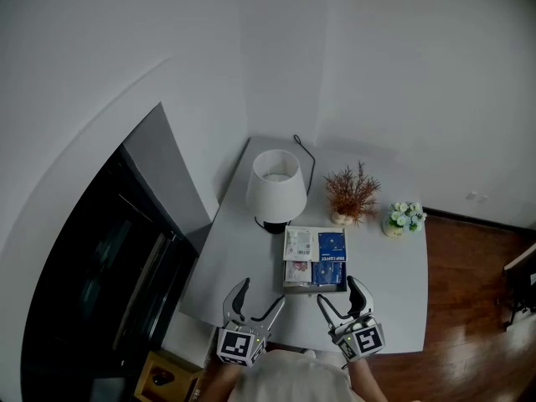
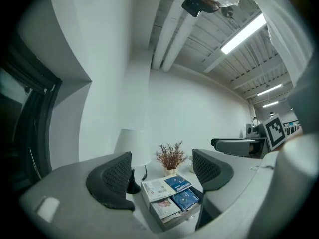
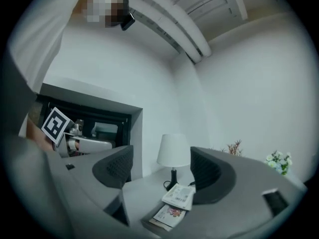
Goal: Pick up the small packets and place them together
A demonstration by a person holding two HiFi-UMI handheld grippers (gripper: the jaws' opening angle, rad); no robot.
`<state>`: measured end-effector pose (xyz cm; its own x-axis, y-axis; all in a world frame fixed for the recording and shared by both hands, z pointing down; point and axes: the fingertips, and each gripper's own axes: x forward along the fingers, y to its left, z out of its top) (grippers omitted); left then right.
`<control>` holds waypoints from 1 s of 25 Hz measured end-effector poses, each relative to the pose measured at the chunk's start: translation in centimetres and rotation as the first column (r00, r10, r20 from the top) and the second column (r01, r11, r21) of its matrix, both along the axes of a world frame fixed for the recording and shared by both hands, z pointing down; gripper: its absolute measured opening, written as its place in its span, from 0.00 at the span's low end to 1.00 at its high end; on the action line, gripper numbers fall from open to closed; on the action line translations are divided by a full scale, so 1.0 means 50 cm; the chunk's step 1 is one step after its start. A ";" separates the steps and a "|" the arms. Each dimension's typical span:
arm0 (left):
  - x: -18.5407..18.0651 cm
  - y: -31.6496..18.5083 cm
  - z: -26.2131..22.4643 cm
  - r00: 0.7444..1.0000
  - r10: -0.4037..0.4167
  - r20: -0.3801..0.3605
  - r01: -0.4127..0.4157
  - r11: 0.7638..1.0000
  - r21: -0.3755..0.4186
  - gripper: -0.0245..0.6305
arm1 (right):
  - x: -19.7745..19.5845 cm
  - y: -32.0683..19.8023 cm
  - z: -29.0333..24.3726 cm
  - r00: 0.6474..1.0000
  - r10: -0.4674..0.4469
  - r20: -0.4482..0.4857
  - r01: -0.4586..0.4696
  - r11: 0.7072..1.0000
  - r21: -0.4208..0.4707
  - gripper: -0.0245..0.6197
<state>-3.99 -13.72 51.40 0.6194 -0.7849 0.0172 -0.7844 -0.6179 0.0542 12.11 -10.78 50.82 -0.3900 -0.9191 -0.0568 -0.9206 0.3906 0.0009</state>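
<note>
Packets (image 1: 315,258) are lying side by side in a shallow tray (image 1: 314,289) near the front edge of the desk (image 1: 394,291). The left claw (image 1: 262,293) and right claw (image 1: 337,291) are hovering before it, gaping wide, gripping nothing. A careless dip may be shoving the tray or scattering the packets.

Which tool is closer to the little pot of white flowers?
Right. The right tool sits nearer the person and slightly left of the flower pot; the left tool is farther left.
</note>
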 end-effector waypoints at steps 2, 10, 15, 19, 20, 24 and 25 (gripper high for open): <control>-0.001 0.006 -0.001 1.000 0.000 0.001 0.000 1.000 0.004 0.60 | 0.005 -0.002 0.006 0.999 0.033 -0.023 -0.033 0.999 -0.019 0.59; -0.007 0.012 -0.010 1.000 0.000 0.002 0.000 1.000 0.015 0.60 | 0.009 -0.012 -0.007 0.997 0.059 -0.041 -0.060 0.998 -0.021 0.59; -0.006 0.018 -0.012 1.000 0.009 0.003 -0.009 1.000 0.022 0.60 | 0.006 -0.010 -0.010 0.997 0.060 -0.039 -0.061 0.998 -0.022 0.59; -0.005 0.024 -0.012 1.000 0.013 -0.006 -0.013 1.000 0.017 0.60 | -0.006 -0.005 -0.013 0.998 0.049 -0.049 -0.050 0.999 -0.022 0.59; -0.004 0.025 -0.013 1.000 0.016 -0.005 -0.016 1.000 0.018 0.60 | -0.005 -0.004 -0.012 0.997 0.051 -0.051 -0.052 0.998 -0.021 0.59; -0.004 0.026 -0.011 1.000 0.020 -0.007 -0.020 1.000 0.012 0.60 | 0.007 -0.004 -0.015 0.997 0.069 -0.043 -0.070 0.997 -0.022 0.59; -0.006 0.026 -0.009 1.000 0.021 -0.004 -0.021 1.000 0.012 0.60 | 0.010 -0.004 -0.016 0.997 0.072 -0.039 -0.073 0.997 -0.024 0.59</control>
<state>-4.29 -12.43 50.94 0.6361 -0.7716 0.0050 -0.7708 -0.6351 0.0501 12.60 -10.98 50.03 -0.3234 -0.9461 -0.0196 -0.9461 0.3228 0.0274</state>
